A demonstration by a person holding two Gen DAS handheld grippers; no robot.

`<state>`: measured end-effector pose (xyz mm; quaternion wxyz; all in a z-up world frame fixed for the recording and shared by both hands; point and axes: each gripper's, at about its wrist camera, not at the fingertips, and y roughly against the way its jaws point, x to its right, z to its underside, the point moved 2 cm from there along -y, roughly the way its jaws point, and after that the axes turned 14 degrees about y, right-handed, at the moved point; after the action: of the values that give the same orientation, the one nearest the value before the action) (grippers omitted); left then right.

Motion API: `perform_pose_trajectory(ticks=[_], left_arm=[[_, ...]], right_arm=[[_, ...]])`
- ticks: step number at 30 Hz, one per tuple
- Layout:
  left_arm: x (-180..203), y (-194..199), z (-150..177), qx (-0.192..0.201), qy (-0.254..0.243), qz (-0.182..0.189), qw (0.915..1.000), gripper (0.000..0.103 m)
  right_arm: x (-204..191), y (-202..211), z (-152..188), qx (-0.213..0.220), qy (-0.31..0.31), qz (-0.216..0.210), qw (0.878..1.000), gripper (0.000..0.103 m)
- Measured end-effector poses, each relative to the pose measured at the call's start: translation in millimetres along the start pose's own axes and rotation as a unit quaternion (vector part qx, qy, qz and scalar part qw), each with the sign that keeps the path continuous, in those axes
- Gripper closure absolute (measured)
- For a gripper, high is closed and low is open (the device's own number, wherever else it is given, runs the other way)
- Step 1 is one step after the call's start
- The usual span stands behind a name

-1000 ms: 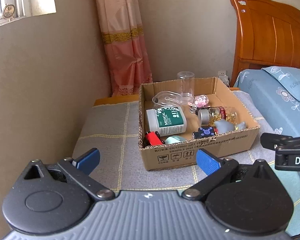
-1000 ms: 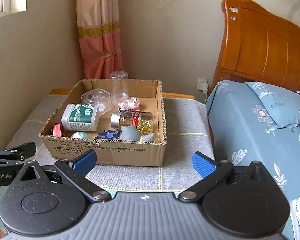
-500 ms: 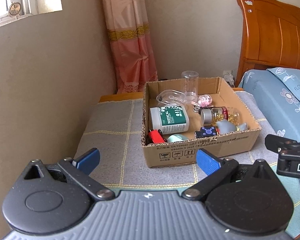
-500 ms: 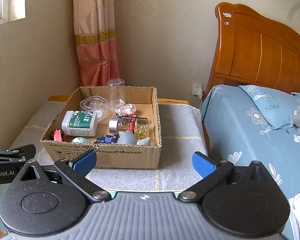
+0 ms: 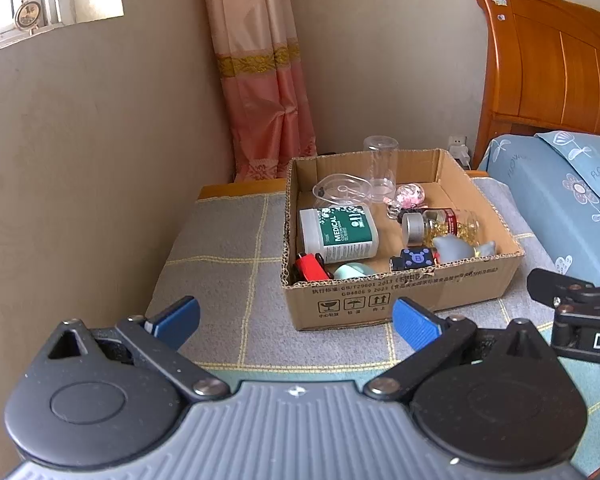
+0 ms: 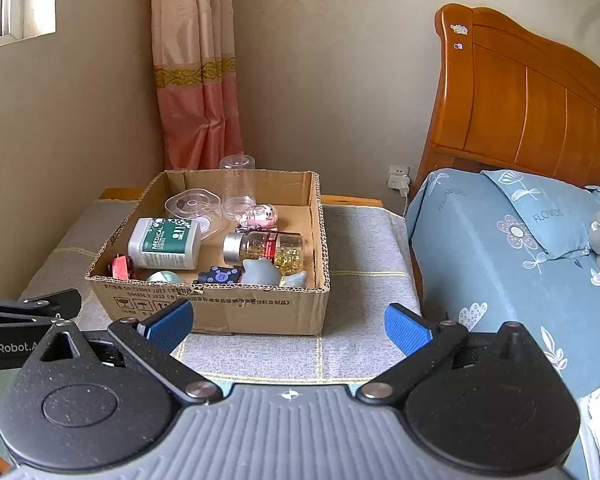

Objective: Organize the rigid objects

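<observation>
The jaws of both grippers are spread wide with nothing between them: the left gripper (image 5: pixel 294 322) and the right gripper (image 6: pixel 288 326) hang side by side over the near edge of the worktop (image 5: pixel 220 248), short of the box (image 5: pixel 400 300). The box sits on the grey checked cloth, between the wall and the bed (image 6: pixel 500 248). Inside it, a white bottle (image 5: pixel 338 234) with a green label lies on its side at the left, with a red toy (image 5: pixel 310 266) and a pale green piece (image 5: pixel 354 270) in front of it. A jar (image 6: pixel 266 246) of yellow capsules lies at the right, a grey figure (image 6: pixel 260 272) and a dark blue block (image 6: pixel 218 275) at the front wall. A clear cup (image 5: pixel 381 170) stands at the back beside a clear lid (image 5: pixel 340 192) and a pink ball (image 5: pixel 410 196).
</observation>
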<state>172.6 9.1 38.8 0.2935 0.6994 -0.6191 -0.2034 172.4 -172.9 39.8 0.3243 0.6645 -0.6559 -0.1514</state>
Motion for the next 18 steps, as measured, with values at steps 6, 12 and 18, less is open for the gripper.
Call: perform_pose_trajectory(ticks=[6,12,18], left_arm=[[-0.1,0.4,-0.3,0.0,-0.001,0.0,1.0,0.001],[-0.1,0.8,-0.1,-0.001,-0.001,0.001,1.0,0.001],[1.0,2.4,-0.1,0.001,-0.001,0.001,1.0,0.001]], right_arm=[[-0.3,-0.1,-0.1,0.0,0.0,0.0,1.0,0.0],[0.2,0.1,0.1,0.0,0.001,-0.001,1.0,0.0],[0.5,0.3,-0.4,0.002,0.001,-0.001,1.0,0.0]])
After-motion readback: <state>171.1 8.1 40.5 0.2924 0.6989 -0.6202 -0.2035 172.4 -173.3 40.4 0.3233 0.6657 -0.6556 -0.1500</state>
